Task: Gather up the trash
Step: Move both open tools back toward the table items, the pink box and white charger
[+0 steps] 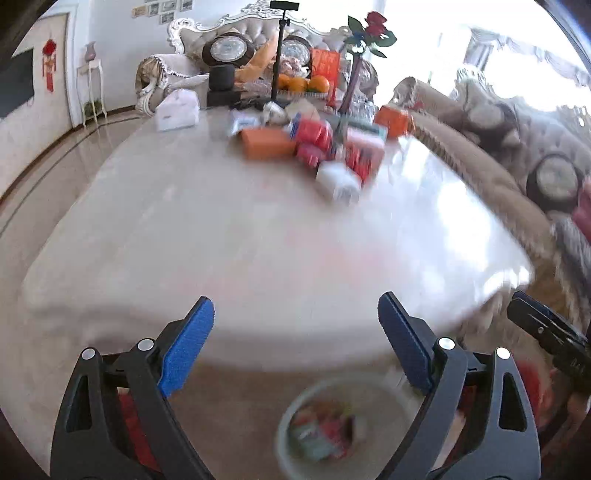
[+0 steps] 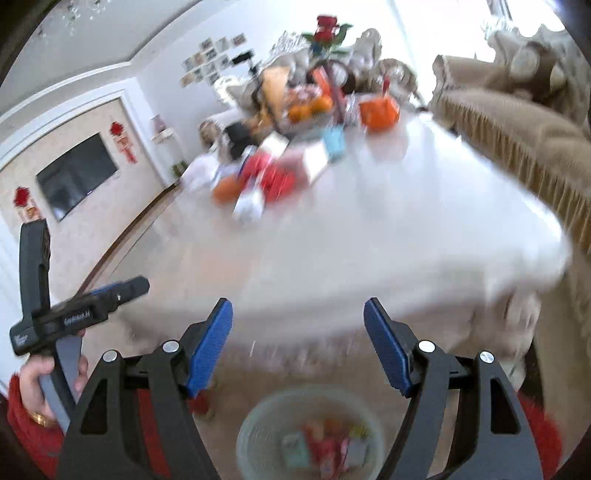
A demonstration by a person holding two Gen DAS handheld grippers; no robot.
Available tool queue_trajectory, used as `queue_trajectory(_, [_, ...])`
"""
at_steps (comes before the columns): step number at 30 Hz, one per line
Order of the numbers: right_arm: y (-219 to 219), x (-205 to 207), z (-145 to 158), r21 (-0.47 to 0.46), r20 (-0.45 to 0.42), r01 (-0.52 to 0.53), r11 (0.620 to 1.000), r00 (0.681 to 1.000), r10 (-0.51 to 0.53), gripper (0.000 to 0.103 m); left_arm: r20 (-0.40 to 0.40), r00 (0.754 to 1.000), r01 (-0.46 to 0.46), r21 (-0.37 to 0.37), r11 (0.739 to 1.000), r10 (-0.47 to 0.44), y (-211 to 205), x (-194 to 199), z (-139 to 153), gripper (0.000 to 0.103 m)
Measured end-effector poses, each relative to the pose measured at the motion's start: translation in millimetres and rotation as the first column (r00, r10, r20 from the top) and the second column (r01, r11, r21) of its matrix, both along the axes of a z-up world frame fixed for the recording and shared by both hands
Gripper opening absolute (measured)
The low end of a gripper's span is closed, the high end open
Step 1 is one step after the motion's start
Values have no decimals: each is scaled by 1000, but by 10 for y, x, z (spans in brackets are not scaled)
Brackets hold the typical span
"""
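Observation:
A pile of boxes and wrappers (image 1: 317, 147), red, orange and white, lies at the far end of the pale table (image 1: 221, 240); it also shows in the right wrist view (image 2: 269, 177). A round bin (image 1: 332, 428) with colourful trash inside stands on the floor below the table's near edge, and shows in the right wrist view (image 2: 310, 435) too. My left gripper (image 1: 295, 314) is open and empty above the near edge. My right gripper (image 2: 299, 317) is open and empty, also above the near edge and the bin. Both views are blurred.
An orange box (image 1: 393, 120), a fruit bowl with oranges (image 1: 303, 83), a vase with roses (image 1: 369, 29), a tissue box (image 1: 177, 110) and clocks crowd the table's far end. A fringed sofa (image 2: 517, 129) runs along the right. The left gripper shows in the right wrist view (image 2: 74, 314).

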State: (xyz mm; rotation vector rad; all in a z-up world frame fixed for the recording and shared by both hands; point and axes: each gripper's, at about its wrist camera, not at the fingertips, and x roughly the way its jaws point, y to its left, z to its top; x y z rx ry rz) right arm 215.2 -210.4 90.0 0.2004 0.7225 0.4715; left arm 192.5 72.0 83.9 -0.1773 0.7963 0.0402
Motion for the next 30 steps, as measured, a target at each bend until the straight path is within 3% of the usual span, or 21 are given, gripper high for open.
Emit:
queue_trajectory(6, [497, 1224, 387, -109, 2, 43, 993, 999, -43, 71, -14, 998, -68, -35, 997, 68, -269, 909, 10, 88])
queue_trajectory(10, [889, 1947, 312, -151, -82, 18, 988, 996, -31, 74, -64, 993, -97, -37, 995, 95, -317, 1380, -125, 88])
queue_trajectory(14, [1218, 2399, 174, -168, -175, -3, 986, 984, -27, 74, -109, 989, -101, -32, 994, 97, -312, 1665, -253, 88])
queue_trajectory(18, [1377, 2594, -33, -212, -231, 17, 977, 971, -67, 74, -124, 984, -131, -9, 991, 129, -241, 1795, -321, 88])
queue_trajectory(25, [1355, 2752, -61, -136, -291, -18, 991, 957, -22, 78, -133, 985, -106, 27, 994, 109, -204, 1882, -349, 88])
queue_trajectory(30, [1448, 2889, -182, -228, -327, -5, 974, 942, -71, 78, -131, 985, -106, 53, 993, 112, -250, 1881, -371, 88])
